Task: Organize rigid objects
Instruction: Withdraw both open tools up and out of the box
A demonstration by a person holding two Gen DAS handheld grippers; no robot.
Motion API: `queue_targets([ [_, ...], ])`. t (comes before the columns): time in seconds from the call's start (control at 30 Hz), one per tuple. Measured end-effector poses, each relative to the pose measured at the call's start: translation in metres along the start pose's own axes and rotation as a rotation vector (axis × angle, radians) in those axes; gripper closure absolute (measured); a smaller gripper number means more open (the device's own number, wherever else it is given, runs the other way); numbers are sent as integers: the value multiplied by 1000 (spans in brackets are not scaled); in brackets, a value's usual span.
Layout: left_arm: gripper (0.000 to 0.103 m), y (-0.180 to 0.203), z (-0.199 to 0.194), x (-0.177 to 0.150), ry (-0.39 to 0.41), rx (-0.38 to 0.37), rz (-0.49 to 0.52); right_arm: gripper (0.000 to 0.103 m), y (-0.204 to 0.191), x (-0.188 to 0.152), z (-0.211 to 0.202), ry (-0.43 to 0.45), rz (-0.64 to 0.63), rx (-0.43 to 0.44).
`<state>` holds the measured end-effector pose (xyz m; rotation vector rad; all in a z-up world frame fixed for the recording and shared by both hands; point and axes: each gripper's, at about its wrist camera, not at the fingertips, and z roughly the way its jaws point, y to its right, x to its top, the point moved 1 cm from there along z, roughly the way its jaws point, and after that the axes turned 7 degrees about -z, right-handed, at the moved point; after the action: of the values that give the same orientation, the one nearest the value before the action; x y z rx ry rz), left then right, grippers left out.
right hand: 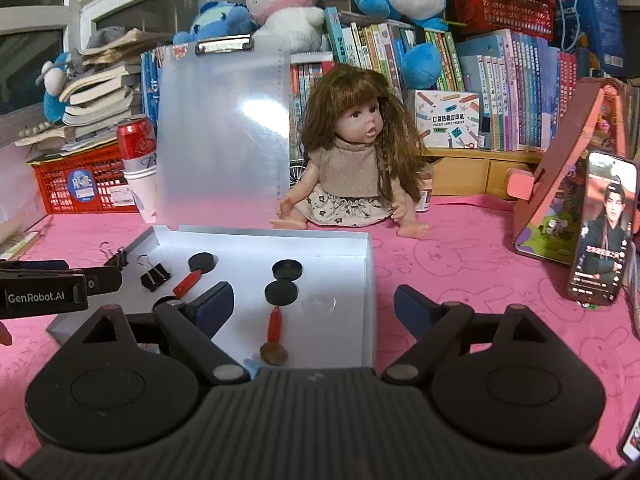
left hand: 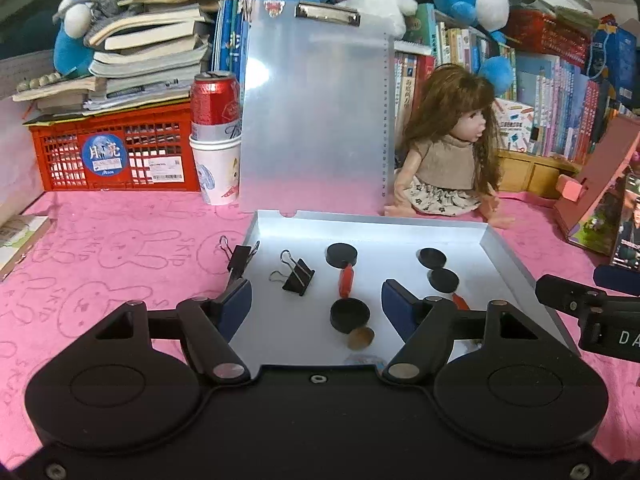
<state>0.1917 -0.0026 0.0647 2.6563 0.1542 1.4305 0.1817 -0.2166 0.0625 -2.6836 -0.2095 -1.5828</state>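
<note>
Across the pink bunny-print cloth surface we see a shallow white cardboard tray at the centre. Inside it lie four black round discs, two red crayon-like sticks, a brown coin-like disc and a black binder clip; a second black binder clip sits on the tray's rim at nine o'clock. Our left claw hangs over the tray's near half, jaws apart and empty. Our right claw stands wide open, straddling the tray's three o'clock wall, gripping nothing. At twelve o'clock a frosted translucent clipboard stands upright, with a long-haired doll in a beige top seated at one o'clock. A red drink can in white paper cups and a red plastic crate under stacked books fill ten o'clock. Bookshelves and plush toys line the back; a lit smartphone leans at three o'clock.
</note>
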Motion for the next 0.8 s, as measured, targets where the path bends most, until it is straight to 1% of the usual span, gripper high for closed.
queue_targets([
  [0.07,32,0,-9,-4,9,-4,0,7,-1,-3,-8,9,8,2],
  [0.23,30,1,-30,-19,33,-18,8,6,-5,-13,-26,23,5,5],
  [0.4,29,1,-42,-35,34,-27,14,3,-12,-25,-37,38,-16,4],
  [0.67,29,-1,-42,-60,20,-3,20,3,-30,-48,-43,29,-86,-1],
  [0.8,29,-3,-38,-69,7,1,15,3,-33,-56,-39,11,-90,-2],
])
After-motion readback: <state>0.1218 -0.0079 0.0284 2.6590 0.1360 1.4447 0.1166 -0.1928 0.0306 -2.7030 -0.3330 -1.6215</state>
